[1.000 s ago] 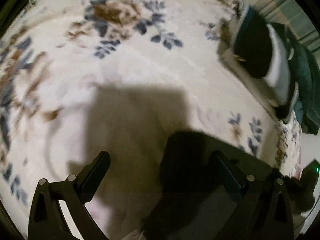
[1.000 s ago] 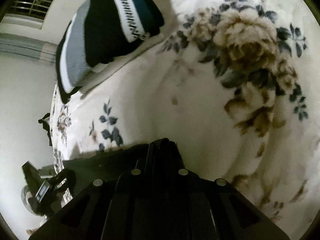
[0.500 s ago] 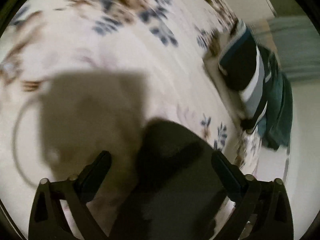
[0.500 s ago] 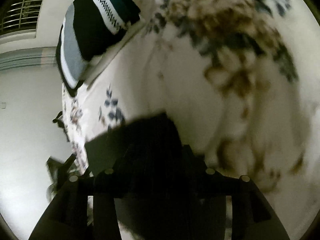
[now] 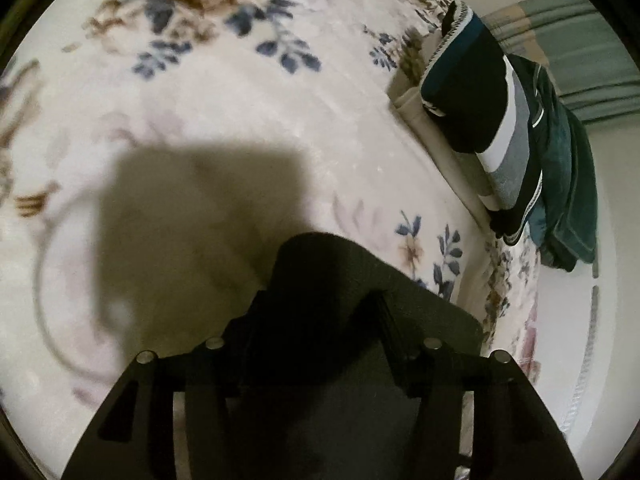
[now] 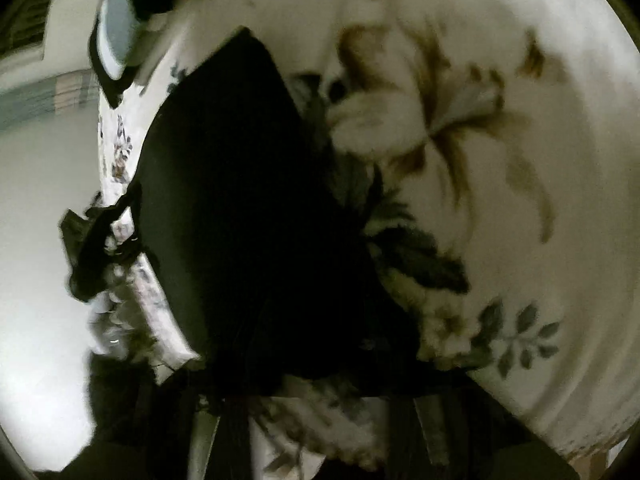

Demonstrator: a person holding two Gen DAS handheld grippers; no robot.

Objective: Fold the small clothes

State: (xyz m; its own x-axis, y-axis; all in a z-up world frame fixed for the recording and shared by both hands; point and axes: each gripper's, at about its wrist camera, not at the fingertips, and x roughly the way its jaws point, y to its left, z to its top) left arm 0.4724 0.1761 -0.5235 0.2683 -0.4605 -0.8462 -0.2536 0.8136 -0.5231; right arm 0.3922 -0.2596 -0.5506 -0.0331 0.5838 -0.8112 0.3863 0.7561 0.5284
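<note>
- A home bedroom: a plush cream bed blanket printed with blue and brown flowers (image 5: 248,92) covers the bed.
- Folded dark knitted clothes with teal and grey stripes (image 5: 492,120) are stacked at its edge.
- Pale plain wall (image 5: 616,280) beyond.

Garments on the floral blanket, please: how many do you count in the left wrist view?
3: black cloth between the fingers, striped black-and-grey knit at the bed's far edge, dark teal garment behind it. More may be hidden.

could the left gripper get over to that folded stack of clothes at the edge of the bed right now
Probably not right away. The left gripper has been closing with the black garment between its fingers, so it looks occupied. The floral blanket between it and the folded stack looks bare, so nothing blocks the path.
</note>
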